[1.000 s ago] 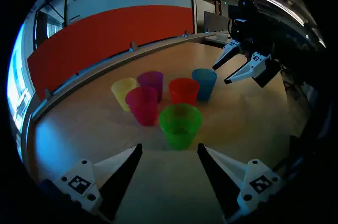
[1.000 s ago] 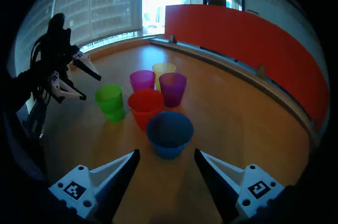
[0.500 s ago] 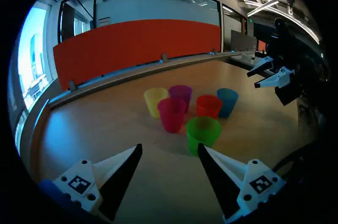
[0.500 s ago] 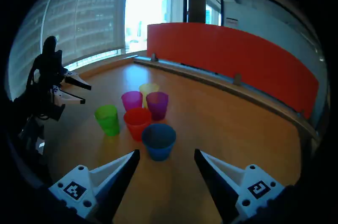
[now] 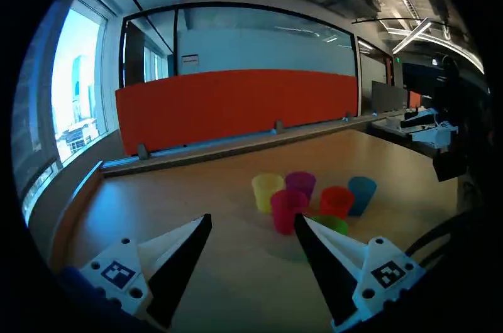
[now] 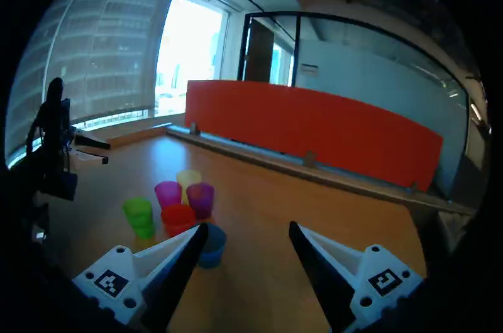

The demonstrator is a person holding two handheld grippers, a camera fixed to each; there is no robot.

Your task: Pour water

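You hold the left gripper (image 5: 251, 217) and right gripper (image 6: 247, 225) with jaws spread, empty, well back from the cups (image 5: 286, 210), probably to choose one.

Left gripper (image 5: 251, 251), fingers spread apart and empty, facing six coloured plastic cups (image 5: 288, 210) clustered on a wooden tabletop (image 5: 188, 201). The green plastic cup (image 5: 331, 225) is partly hidden behind one fingertip. An orange-red partition panel (image 5: 239, 103) stands behind.

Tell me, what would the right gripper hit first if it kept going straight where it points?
Probably nothing soon: the right gripper points over bare table; the blue cup sits just left of its line. Farther on stands the orange partition, though depth is hard to judge.
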